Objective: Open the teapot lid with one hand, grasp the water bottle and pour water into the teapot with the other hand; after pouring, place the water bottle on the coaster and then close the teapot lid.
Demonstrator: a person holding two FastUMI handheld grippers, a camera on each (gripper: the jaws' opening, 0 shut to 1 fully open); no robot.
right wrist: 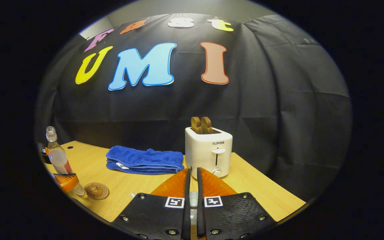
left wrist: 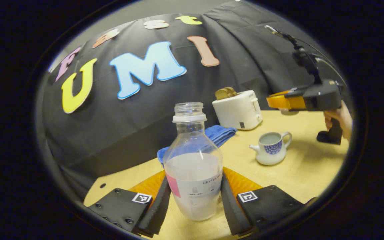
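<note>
Clear plastic, uncapped and roughly half full of cloudy liquid, the water bottle (left wrist: pixel 193 163) stands upright on the wooden table (left wrist: pixel 298 173) between the left gripper (left wrist: pixel 195 196) fingers, which press on its lower body from both sides. The teapot (left wrist: pixel 272 147) sits well to the right with its mouth open and no lid on it. The right gripper (right wrist: pixel 193 196) is raised above the table with its fingers nearly closed on a small pale object (judged to be the lid, though too little shows to confirm). In the right gripper view the coaster (right wrist: pixel 96 190) lies just beside the bottle's base. Risks: the low grip on an open bottle invites slopping or slipping when tilted; the pot's narrow mouth invites overshoot; a pinched lid may drop.
</note>
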